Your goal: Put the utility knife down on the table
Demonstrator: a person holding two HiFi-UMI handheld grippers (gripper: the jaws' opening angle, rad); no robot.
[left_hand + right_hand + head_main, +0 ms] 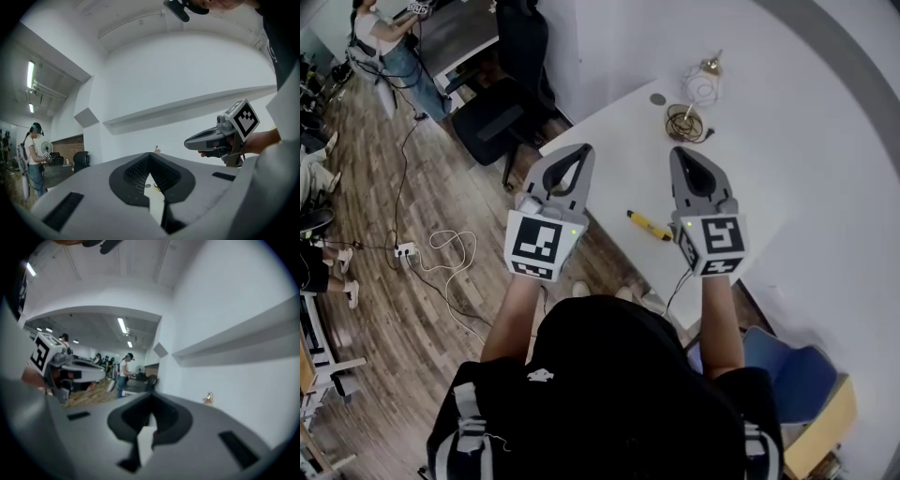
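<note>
The yellow utility knife (649, 225) lies flat on the white table (787, 187), near its front edge, and nothing touches it. It sits between and below my two grippers, closer to the right one. My left gripper (579, 152) is held level over the floor just left of the table, its jaws together and empty (149, 157). My right gripper (682, 152) hovers level above the table beside the knife, jaws shut with nothing in them (152, 397). Each gripper shows in the other's view: the right gripper (187, 142) and the left gripper (101, 371).
At the table's far end stand a dark wire holder (685, 122), a white ornament (703, 84) and a small dark disc (658, 98). A black office chair (492, 122) stands left of the table, a blue chair (787, 366) lower right. A power strip (405, 249) lies on the floor.
</note>
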